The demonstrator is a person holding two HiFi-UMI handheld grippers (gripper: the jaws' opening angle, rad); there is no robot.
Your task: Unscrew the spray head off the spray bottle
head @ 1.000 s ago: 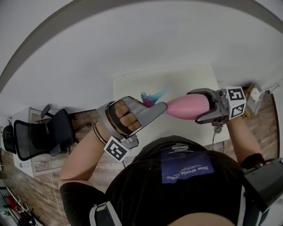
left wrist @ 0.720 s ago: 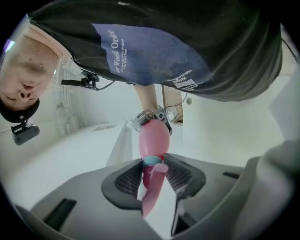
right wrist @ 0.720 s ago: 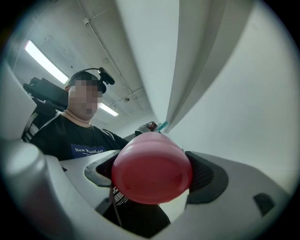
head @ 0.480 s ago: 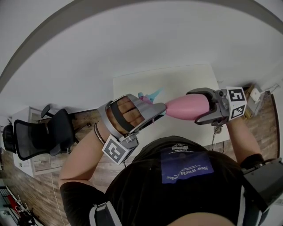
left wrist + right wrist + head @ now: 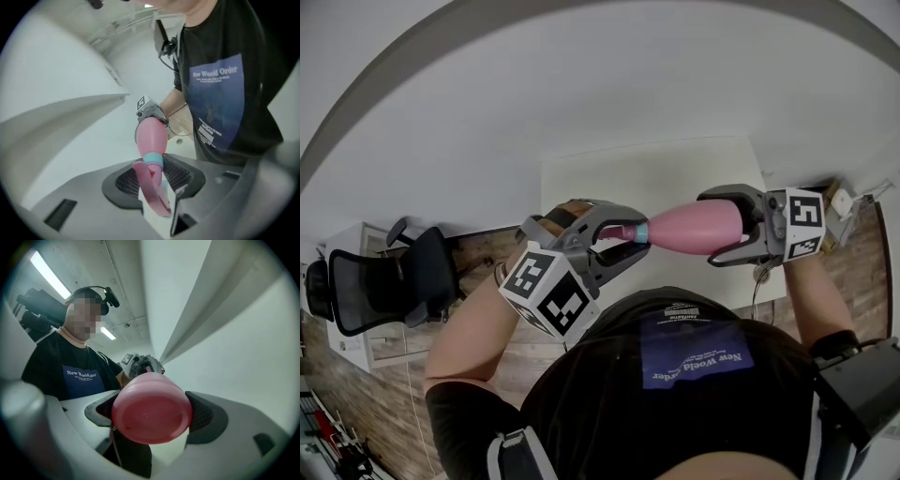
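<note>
**While Clamped at Both Ends, Still in One Piece**

Held level in the air above a white table [image 5: 675,173], just ahead of the chest: a pink bottle [image 5: 694,228], fat end to the right, neck to the left. Smooth and glossy, teardrop-shaped, tapering to a narrow turquoise collar [image 5: 642,232]. Beyond the collar, a pink head [image 5: 152,190] with a long flat trigger and a touch of turquoise beneath. Collar seated flush against the bottle's neck.

Right gripper [image 5: 710,228] pinching the fat end, black ribbed pads [image 5: 205,416] pressed on either side of the round, flat base. Base facing straight into the right gripper view and filling the space between the jaws.

Left gripper [image 5: 623,239] just drawn in on the head, jaws partway closed with the head between them, mesh pads [image 5: 124,180] against its flanks. Marker cube turned up toward the head camera, trigger pointing back along the jaws.
</note>
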